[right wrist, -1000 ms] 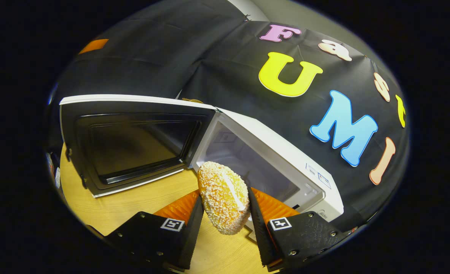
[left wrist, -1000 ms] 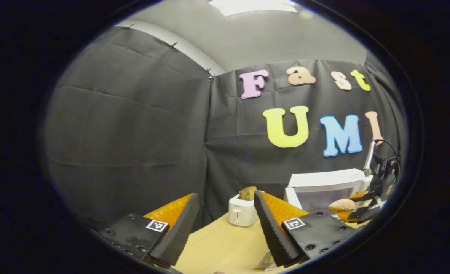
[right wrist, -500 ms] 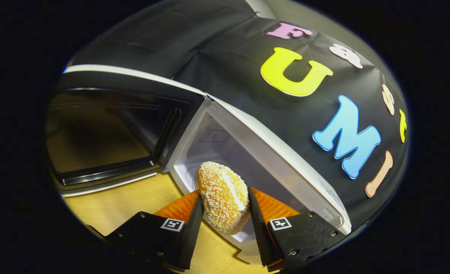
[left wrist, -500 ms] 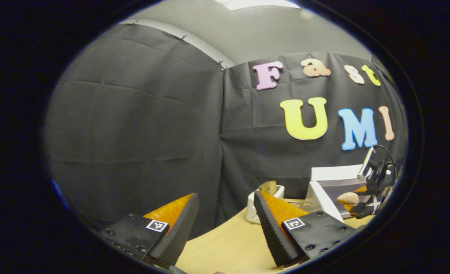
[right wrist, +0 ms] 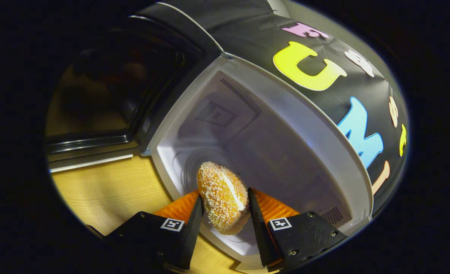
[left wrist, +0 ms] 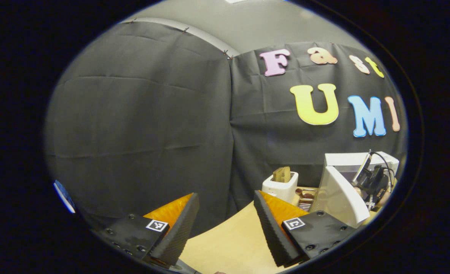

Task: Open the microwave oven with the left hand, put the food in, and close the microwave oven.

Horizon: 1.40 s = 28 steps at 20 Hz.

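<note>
My right gripper (right wrist: 223,213) is shut on a crumb-coated bread roll (right wrist: 221,196) with a pale slit along it. The roll hangs at the mouth of the white microwave (right wrist: 270,125), whose cavity is open, with its dark-windowed door (right wrist: 107,95) swung out to the left. In the left gripper view my left gripper (left wrist: 223,219) is open with nothing between its fingers, over the wooden table's near edge. Far to its right stand the microwave (left wrist: 356,161), its open door (left wrist: 341,198) edge-on, and the right gripper (left wrist: 373,180) reaching into it.
A white toaster (left wrist: 281,185) with a slice of bread in it stands at the back of the wooden table (left wrist: 228,243), left of the microwave door. A small rack or tray (left wrist: 305,198) lies between toaster and door.
My right gripper has carried the roll forward up to the microwave's opening. The left gripper has swung left, so the microwave and toaster sit farther right in its view.
</note>
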Each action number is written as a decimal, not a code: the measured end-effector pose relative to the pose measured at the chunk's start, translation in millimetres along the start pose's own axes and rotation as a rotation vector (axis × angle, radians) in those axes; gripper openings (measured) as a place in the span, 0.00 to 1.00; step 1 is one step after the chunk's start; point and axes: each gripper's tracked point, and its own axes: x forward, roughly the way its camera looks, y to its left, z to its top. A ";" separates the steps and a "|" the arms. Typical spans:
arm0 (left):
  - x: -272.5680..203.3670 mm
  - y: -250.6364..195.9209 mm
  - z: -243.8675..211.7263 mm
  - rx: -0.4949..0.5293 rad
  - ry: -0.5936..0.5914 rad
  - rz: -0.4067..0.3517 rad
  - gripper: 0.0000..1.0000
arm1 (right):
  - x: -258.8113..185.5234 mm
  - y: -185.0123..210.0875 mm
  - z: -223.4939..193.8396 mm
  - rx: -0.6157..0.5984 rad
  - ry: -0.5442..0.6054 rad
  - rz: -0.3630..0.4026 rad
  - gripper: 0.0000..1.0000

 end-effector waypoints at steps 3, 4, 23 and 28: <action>0.9 -7.5 -2.5 0.007 0.009 -0.014 0.95 | 9.8 0.6 -5.2 -0.013 0.006 -0.022 0.66; 1.9 -10.6 -3.4 0.008 0.013 -0.019 0.95 | 10.9 0.5 -9.6 -0.016 0.016 -0.031 0.69; 4.6 -69.7 -67.3 0.022 0.096 -0.158 0.94 | -80.2 -29.1 38.6 0.211 -0.101 -0.016 0.97; -1.1 -88.1 -94.1 0.025 0.144 -0.205 0.95 | -131.5 -55.3 59.2 0.296 -0.179 -0.036 0.97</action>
